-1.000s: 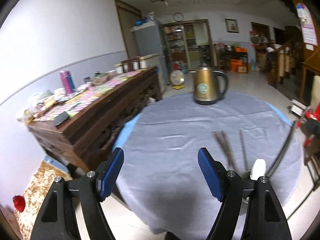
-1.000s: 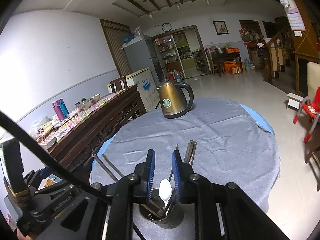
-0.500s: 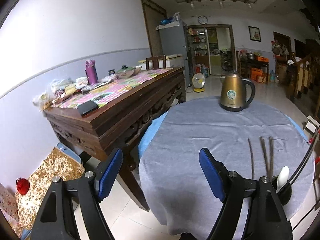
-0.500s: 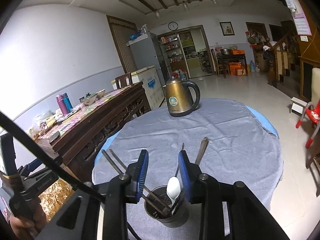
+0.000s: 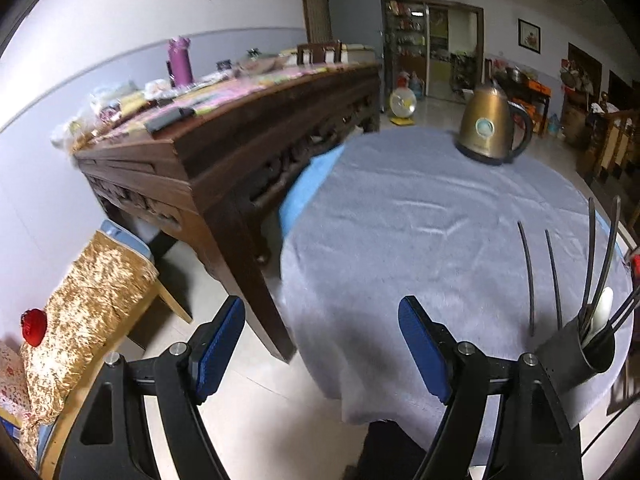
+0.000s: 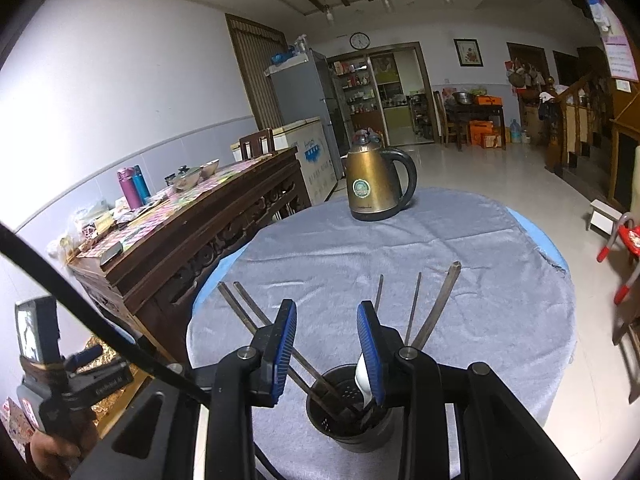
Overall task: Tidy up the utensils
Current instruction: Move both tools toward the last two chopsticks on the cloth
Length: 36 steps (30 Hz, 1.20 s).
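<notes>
A dark utensil holder (image 6: 347,410) stands on the grey tablecloth (image 6: 400,256) near the table's front edge. It holds several dark chopsticks (image 6: 435,307) and a white spoon (image 6: 362,374). My right gripper (image 6: 327,350) is open and empty, just above and behind the holder. My left gripper (image 5: 320,348) is open and empty, off the table's left edge over the floor. In the left wrist view the holder (image 5: 588,350) with chopsticks (image 5: 592,256) and spoon (image 5: 602,308) is at the far right.
A gold electric kettle (image 6: 372,188) stands at the far side of the round table. A long dark wooden sideboard (image 6: 192,232) with bottles and clutter runs along the left wall. A red child's chair (image 6: 624,248) is on the right. A gold-covered seat (image 5: 88,292) is on the floor left.
My right gripper has opened wider and pulled back from the spoon, which stays in the holder. My left gripper has swung left and away from the table, staying open.
</notes>
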Available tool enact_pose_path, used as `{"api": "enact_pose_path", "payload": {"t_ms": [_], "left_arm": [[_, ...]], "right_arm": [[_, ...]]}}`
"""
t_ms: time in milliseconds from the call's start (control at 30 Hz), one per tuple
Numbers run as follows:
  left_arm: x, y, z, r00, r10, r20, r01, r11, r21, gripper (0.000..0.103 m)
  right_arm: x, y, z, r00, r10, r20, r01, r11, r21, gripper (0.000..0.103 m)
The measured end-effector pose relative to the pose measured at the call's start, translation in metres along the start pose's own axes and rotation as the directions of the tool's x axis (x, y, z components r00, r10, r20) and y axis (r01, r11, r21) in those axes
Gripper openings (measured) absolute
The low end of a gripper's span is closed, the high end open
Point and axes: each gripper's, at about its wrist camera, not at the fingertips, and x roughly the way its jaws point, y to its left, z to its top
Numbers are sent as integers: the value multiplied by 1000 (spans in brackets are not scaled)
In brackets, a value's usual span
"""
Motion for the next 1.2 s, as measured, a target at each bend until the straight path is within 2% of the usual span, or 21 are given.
{"api": "enact_pose_path", "payload": {"t_ms": [33, 133, 300, 400, 467, 567, 733, 933, 1200], "left_arm": [[2, -2, 0, 1000, -2, -7, 2, 1000, 0, 80], [17, -2, -3, 999, -5, -48, 4, 1000, -15, 80], [50, 4, -9, 992, 9, -128, -14, 999, -38, 80], [62, 4, -12, 988, 11, -154, -16, 999, -32, 80], [67, 2, -12, 987, 10, -163, -14, 1000, -25, 80], [72, -3, -10, 986, 8, -167, -10, 1000, -9, 80], [75, -21, 0, 987, -15, -157, 20, 999, 26, 80], [85, -55, 11, 985, -54, -166, 68, 994, 80, 80], [116, -101, 22, 976, -91, -198, 122, 982, 147, 80]], "right_arm": [[1, -1, 1, 1000, -5, 1, 5, 1000, 1, 40], [2, -8, 5, 999, -31, 28, 31, 999, 16, 42], [-14, -35, 21, 984, -101, 149, 89, 993, 82, 44], [-32, -60, 31, 954, -170, 249, 132, 978, 160, 56], [-43, -76, 37, 928, -223, 299, 164, 964, 210, 57], [-49, -96, 43, 900, -294, 321, 210, 939, 271, 57], [-42, -134, 43, 875, -401, 271, 290, 882, 372, 58], [-21, -183, 31, 867, -475, 154, 362, 810, 461, 58], [13, -217, 19, 860, -507, 60, 431, 784, 447, 58]]}}
